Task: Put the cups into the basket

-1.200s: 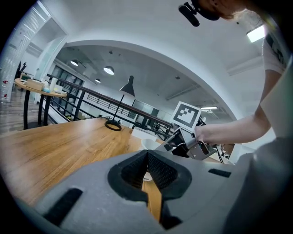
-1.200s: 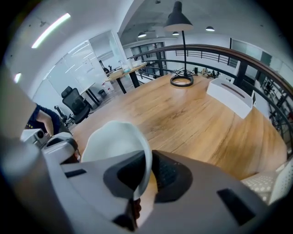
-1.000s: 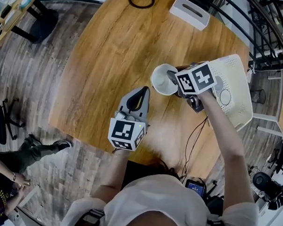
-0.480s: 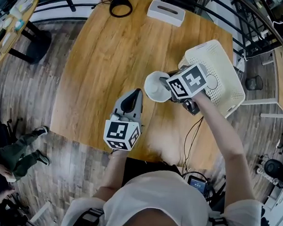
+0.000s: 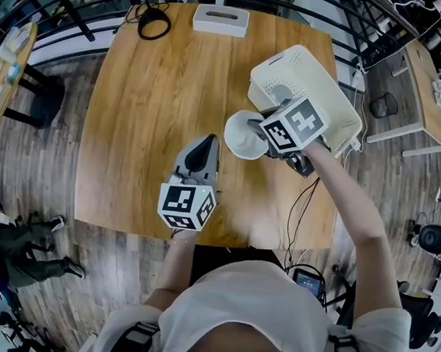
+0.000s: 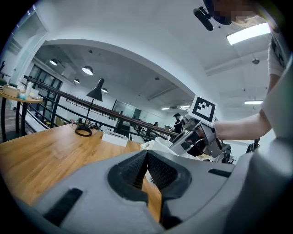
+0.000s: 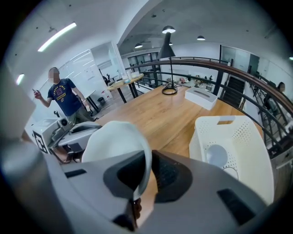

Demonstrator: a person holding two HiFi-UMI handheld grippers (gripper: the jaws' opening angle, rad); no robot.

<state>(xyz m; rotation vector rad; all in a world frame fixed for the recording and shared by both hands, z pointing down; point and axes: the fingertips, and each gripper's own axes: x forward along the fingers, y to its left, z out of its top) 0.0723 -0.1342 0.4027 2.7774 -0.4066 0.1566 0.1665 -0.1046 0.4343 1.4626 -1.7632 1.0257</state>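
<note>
Head view: the right gripper (image 5: 264, 134) holds a white cup (image 5: 244, 134) on its side above the wooden desk (image 5: 151, 96), just beside the near wall of a white perforated basket (image 5: 334, 89). The left gripper (image 5: 199, 155) hangs apart, nearer the person. A white box (image 5: 221, 20) and a cable coil (image 5: 153, 23) sit at the far edge, well out of the way.

Left gripper view: the left gripper (image 6: 147, 168) has its fingers clenched together on nothing.

Right gripper view: the right gripper (image 7: 146, 169) has its fingers clamped on the cup (image 7: 114, 137) at the rim, one inside and one outside. The wall looks thin, stiff and smooth, so the cup is probably light but could swivel or slip; a rim pinch suits it. The basket (image 7: 247, 137) already holds another cup (image 7: 216, 155), which takes floor space, and the near wall must be cleared.
</note>
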